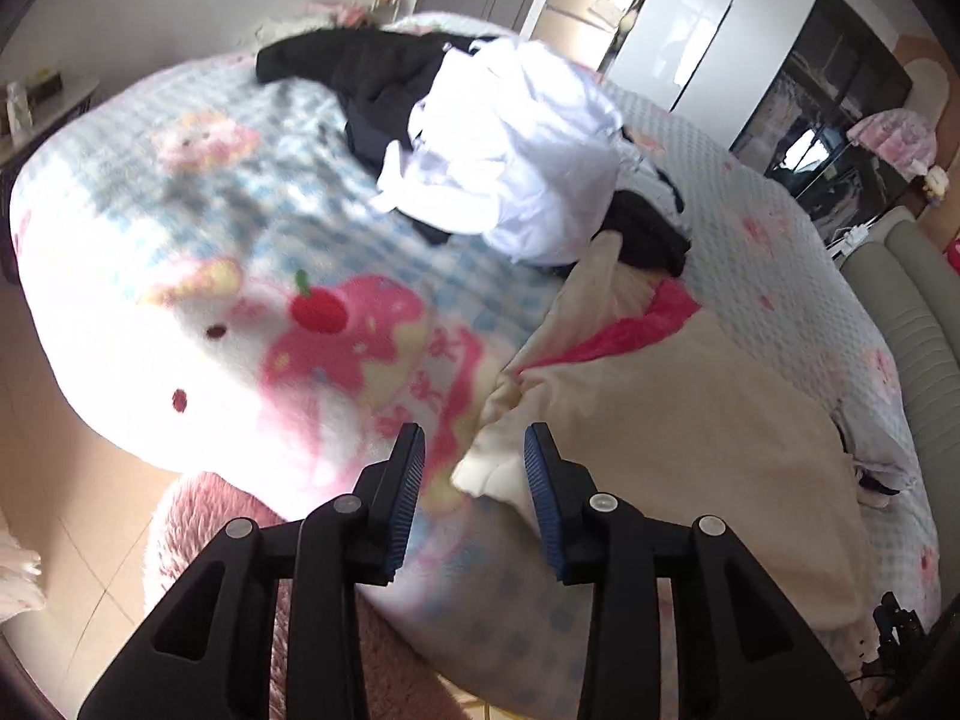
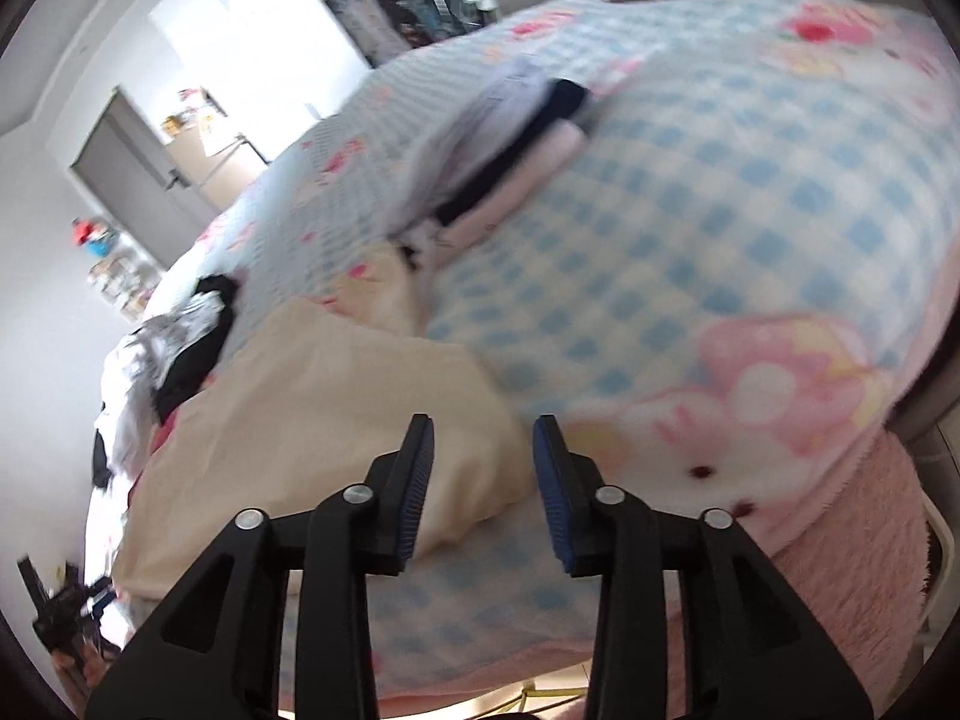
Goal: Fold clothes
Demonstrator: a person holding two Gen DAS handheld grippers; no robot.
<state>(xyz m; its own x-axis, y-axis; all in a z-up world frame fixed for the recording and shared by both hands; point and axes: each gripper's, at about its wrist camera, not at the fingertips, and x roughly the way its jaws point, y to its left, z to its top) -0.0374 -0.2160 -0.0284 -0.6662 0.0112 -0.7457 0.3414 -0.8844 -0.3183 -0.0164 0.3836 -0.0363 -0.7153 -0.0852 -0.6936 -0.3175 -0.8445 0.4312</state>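
Only the left wrist view shows the crumpled white and black clothes heap (image 1: 510,138) far across the blue-checked fleece blanket (image 1: 270,204); only the right shows a folded stack of pale and navy garments (image 2: 510,138). Both show the soft cream folded garment (image 1: 678,408) lying near. The left gripper (image 1: 474,450) and right gripper (image 2: 483,438) hang over it, ribbed blue pads spread, pinching nothing.

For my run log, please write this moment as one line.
left gripper: jaws open, empty | right gripper: jaws open, empty | cream garment: flat on bed, pink part showing | clothes pile: unfolded
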